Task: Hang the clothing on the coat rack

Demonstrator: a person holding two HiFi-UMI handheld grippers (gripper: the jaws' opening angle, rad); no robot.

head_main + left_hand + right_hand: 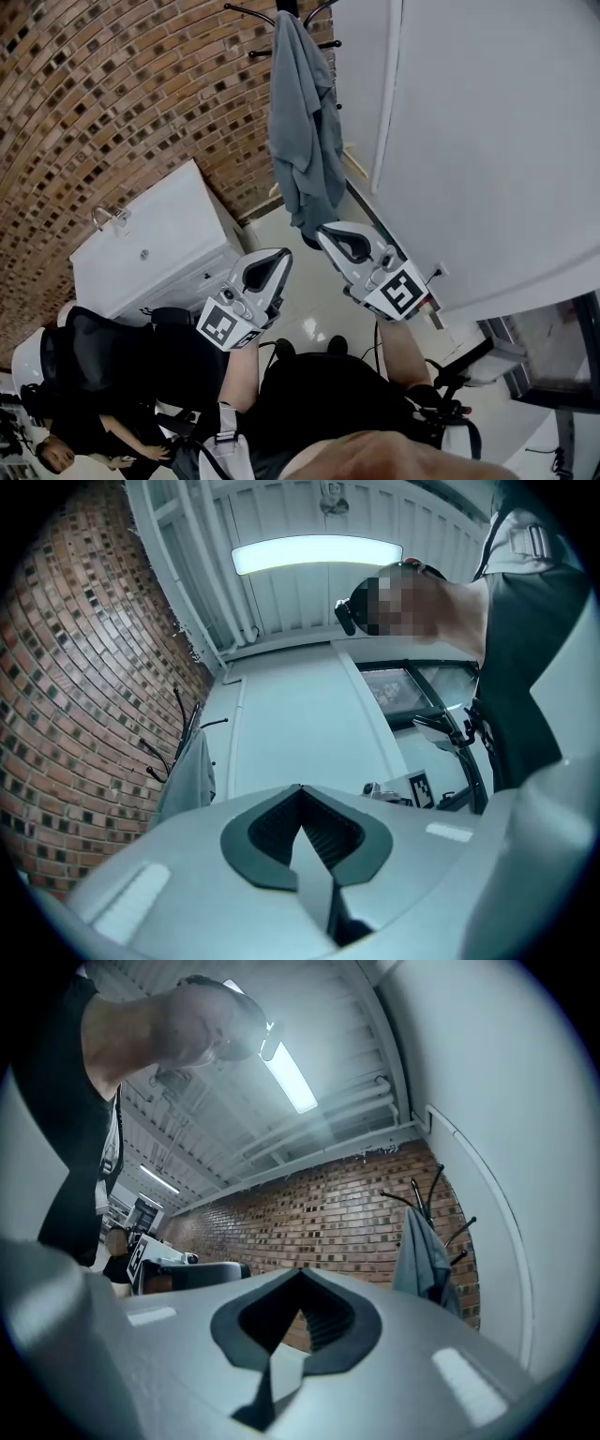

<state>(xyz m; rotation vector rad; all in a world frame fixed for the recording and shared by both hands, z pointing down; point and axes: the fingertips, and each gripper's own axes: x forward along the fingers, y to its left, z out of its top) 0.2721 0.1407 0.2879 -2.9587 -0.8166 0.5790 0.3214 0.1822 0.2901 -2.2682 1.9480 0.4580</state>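
Grey clothing [305,131] hangs draped on the coat rack [287,6], beside the brick wall [112,103]; left gripper [279,258] and right gripper [328,232] sit below it, both empty, fingers pressed together; the right one is nearest the hem.

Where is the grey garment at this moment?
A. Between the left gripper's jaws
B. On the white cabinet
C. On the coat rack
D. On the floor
C: the garment hangs from the top of the coat rack, while the left gripper and the right gripper are both shut, empty and apart from it.
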